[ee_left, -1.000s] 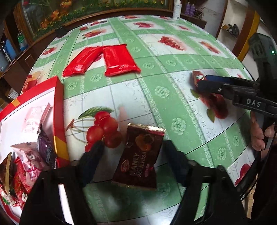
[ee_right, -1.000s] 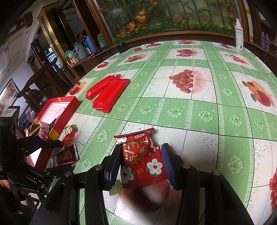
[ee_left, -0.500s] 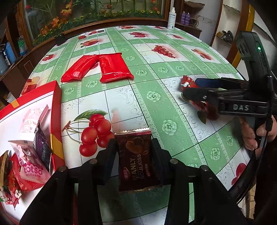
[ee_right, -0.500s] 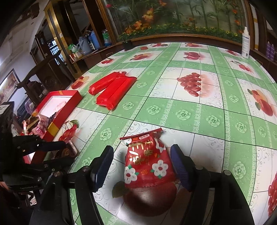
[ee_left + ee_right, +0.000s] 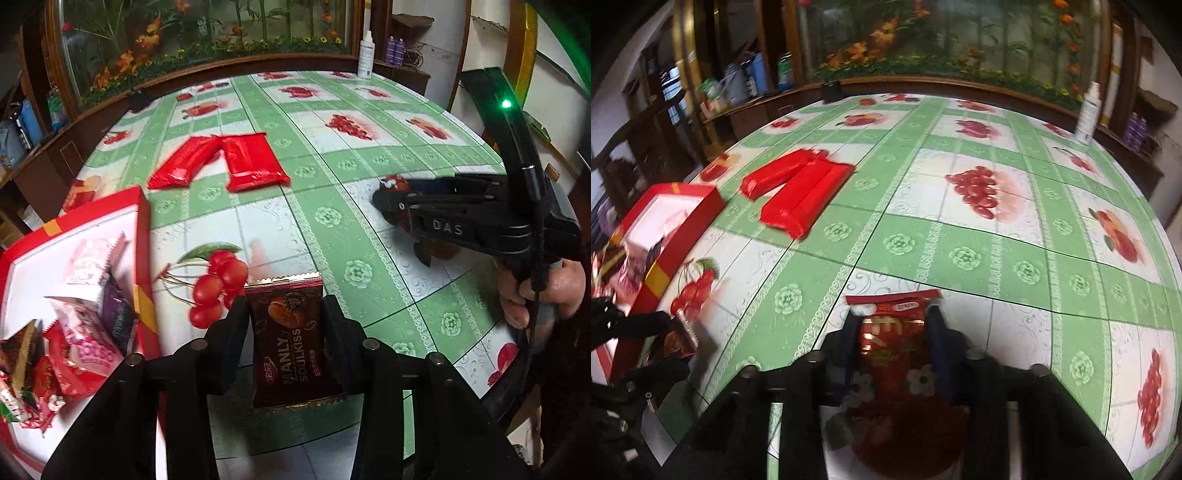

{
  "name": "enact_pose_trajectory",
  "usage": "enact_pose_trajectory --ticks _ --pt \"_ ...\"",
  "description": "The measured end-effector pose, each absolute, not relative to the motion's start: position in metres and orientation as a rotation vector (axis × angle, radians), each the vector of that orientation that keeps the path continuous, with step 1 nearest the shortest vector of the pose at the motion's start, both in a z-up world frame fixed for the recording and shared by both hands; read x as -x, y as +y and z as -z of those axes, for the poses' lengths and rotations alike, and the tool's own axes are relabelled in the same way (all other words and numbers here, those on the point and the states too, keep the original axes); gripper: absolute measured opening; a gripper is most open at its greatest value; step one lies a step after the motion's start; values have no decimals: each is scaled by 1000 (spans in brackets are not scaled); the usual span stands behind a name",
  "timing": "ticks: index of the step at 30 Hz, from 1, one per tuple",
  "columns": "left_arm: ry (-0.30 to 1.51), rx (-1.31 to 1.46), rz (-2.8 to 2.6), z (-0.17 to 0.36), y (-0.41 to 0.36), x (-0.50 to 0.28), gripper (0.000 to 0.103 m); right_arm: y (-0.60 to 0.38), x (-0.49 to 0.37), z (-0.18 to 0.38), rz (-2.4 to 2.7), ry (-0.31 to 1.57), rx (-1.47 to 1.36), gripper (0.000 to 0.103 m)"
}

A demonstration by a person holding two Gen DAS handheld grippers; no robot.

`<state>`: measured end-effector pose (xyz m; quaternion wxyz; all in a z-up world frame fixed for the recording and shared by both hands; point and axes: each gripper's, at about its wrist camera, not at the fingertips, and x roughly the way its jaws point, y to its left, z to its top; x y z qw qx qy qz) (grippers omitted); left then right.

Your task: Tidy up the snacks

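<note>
Between the left gripper (image 5: 284, 314) jaws, clamped, the brown snack packet (image 5: 290, 343) points lengthwise away; right gripper (image 5: 894, 332) closing on the red packet (image 5: 894, 332).

Clearances. Ahead of the left gripper (image 5: 286, 325): bare worktop (image 5: 332, 229), open as far as two red packs (image 5: 221, 162) lying side by side, well beyond. To its left, just beside: red box (image 5: 142, 236), walls raised, part-filled with snack packets (image 5: 88, 317). To its right: the right gripper (image 5: 391, 199), low over the worktop. Ahead of the right gripper: cloth free to the far edge, white bottle (image 5: 1087, 114) there.
</note>
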<state>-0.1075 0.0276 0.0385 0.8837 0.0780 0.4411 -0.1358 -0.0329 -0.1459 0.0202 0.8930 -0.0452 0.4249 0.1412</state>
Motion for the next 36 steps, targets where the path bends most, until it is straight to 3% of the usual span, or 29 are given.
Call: enact_pose_trajectory --ticks 14,28,36 --pt "813 -172 224 -63 43 117 38 -142 64 -48 -397 837 -78 34" --pt "746 -139 174 -82 70 131 39 -101 85 -67 -493 816 -67 34" --pt "710 -62 74 -94 122 136 39 -51 88 -72 -601 820 -49 34"
